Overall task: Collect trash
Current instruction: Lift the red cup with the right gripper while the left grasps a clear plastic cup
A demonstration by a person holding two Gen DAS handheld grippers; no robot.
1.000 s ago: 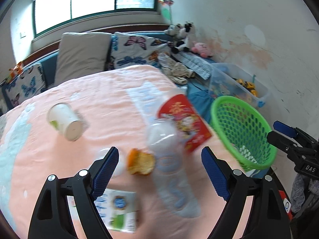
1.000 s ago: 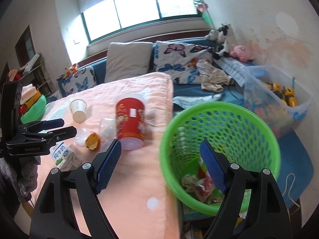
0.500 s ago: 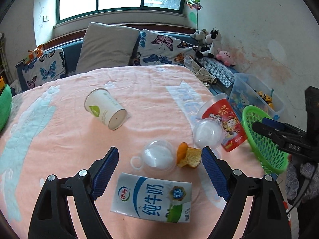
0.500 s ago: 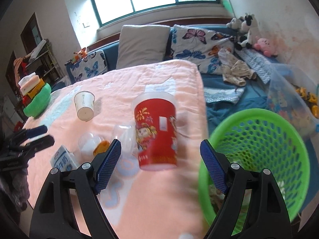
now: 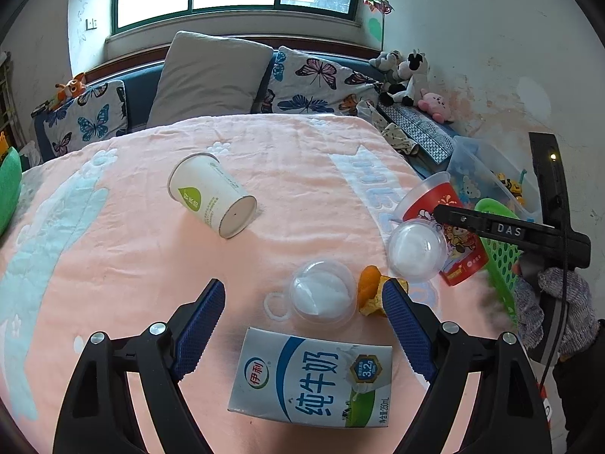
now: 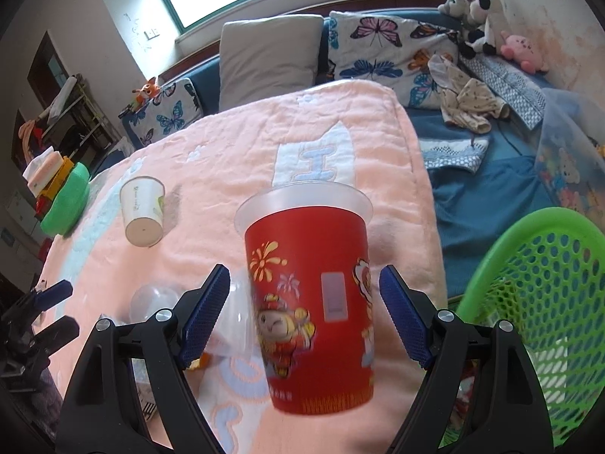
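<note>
Between the blue pads of our right claw [image 6: 304, 317] stands the red cup [image 6: 308, 302], lying on its side on the pink blanket [image 6: 234, 143] with its clear rim pointing away from us. Our jaws are spread wide and touch nothing; we see a gap on each side of the cup, so it is framed but not yet grasped. A clear plastic lid [image 6: 236, 316] lies against the cup's left flank, close to our left pad. Just to the right, off the edge of the bed, sits the green basket [image 6: 529, 265], with some scraps already in its bottom.

Our left claw [image 5: 302, 321] is likewise released and empty. It hangs over a clear dome lid [image 5: 321, 295] with a piece of orange peel [image 5: 368, 291] touching our right pad's tip, and the milk carton [image 5: 312, 376] lies flat just below, nearer to us. Further out, a second clear dome [image 5: 416, 249] leans against the red cup, and a white paper cup [image 5: 211, 198] rests on its side well apart toward the pillows.

We judge the step in hand to be the approach to the red cup with the right claw. Next we must lower a little, close on the cup's body without catching the lid beside it, and squeeze gently, since thin plastic will likely buckle. Then a short carry right reaches the basket.
</note>
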